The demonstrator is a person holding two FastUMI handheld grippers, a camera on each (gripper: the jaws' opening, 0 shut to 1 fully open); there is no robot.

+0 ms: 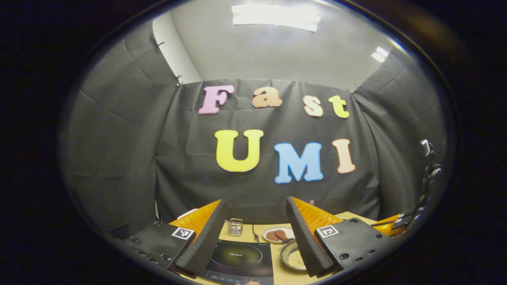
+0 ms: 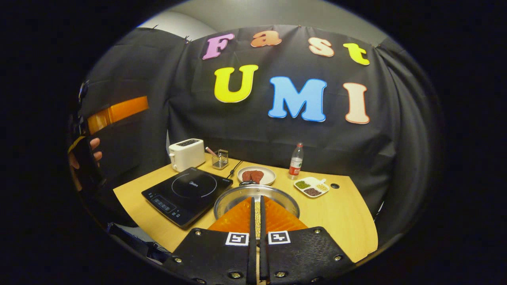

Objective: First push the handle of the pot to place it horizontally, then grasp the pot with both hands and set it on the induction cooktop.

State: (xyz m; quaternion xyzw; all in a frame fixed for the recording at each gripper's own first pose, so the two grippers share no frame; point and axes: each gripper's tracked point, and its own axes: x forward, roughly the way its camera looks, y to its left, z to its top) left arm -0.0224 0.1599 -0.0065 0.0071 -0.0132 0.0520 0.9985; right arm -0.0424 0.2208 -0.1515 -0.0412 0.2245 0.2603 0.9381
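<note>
1. Counter (image 2: pixel 348 221) of pale wood runs across the booth and carries everything else
2. Induction cooktop (image 2: pixel 187 194), black and flat with a ring printed on its glass, lies at the counter's left half in the right gripper view; in the left gripper view it sits low between the two fingers
3. Pot (image 2: pixel 233 200), a shallow steel pan with pale grains inside, stands on the counter just to the right of the cooktop, touching no part of it that I can see; its dark handle (image 2: pixel 248 183) points away toward the back wall
4. Left gripper (image 1: pixel 253 237) is raised above the counter, its fingers (image 1: pixel 202 237) spread wide apart and released, nothing between them
5. Right gripper (image 2: pixel 256 221) hangs just over the pot's near rim, its fingers (image 2: pixel 237 217) clenched almost together with a thin slit between them and nothing held
6. Toaster (image 2: pixel 186 153), white, stands at the back left corner
7. Plate (image 2: pixel 257 175) with two brown patties sits just behind the pot handle
8. Divided dish (image 2: pixel 312 187) of green, dark and pale bits lies to the right
9. Water bottle (image 2: pixel 296 161) stands upright behind that dish
10. Small wire holder (image 2: pixel 220 159) sits beside the toaster
</note>
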